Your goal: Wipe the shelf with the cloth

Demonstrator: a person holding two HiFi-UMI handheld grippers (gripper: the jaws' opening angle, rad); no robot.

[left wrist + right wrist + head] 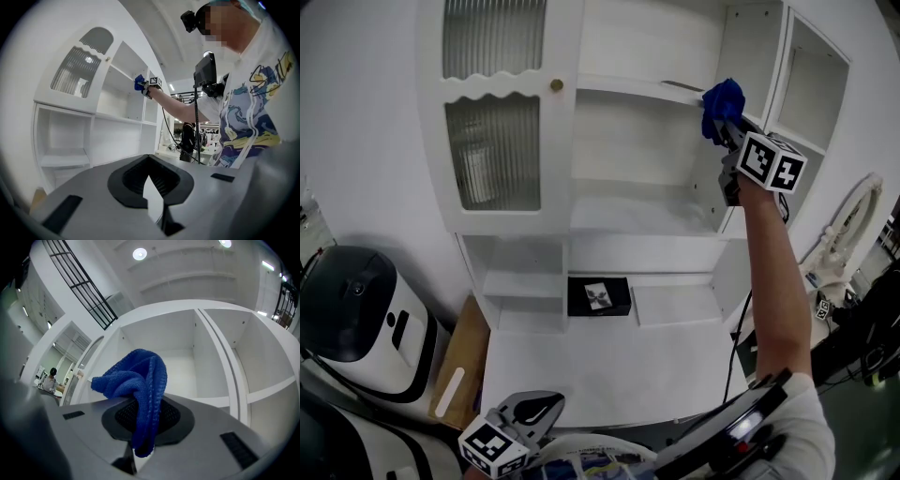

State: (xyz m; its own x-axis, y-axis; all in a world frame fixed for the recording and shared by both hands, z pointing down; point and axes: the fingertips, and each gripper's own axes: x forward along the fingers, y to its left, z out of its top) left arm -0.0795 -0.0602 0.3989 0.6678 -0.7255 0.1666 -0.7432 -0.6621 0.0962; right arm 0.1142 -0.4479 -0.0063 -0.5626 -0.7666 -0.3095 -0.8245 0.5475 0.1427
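- Your right gripper point(724, 129) is raised at arm's length to the white cabinet point(581, 230); its marker cube faces the head camera.
- In the right gripper view, the right gripper's point(140, 427) jaws are clamped on a blue cloth point(136, 380). One fold hangs down between them and the bulk is bunched above and ahead of the tips.
- The cloth point(722, 101) lies at the right end of the upper shelf point(628, 89), just beside the upright divider point(780, 70). You cannot tell whether it touches the board.
- The left gripper view shows the same cloth point(139, 83) from the side, at the front edge of that shelf.
- Your left gripper point(546, 405) is held low at the bottom of the head view, near your body and well apart from the cabinet.
- In its own view, the left gripper's point(152, 197) jaws are drawn together to a thin sliver, with nothing between them.
- A door point(495, 141) with ribbed glass and a small knob point(556, 85) stands left of the shelf.
- A black box point(598, 296) sits in a low compartment, above the white counter point(609, 370).
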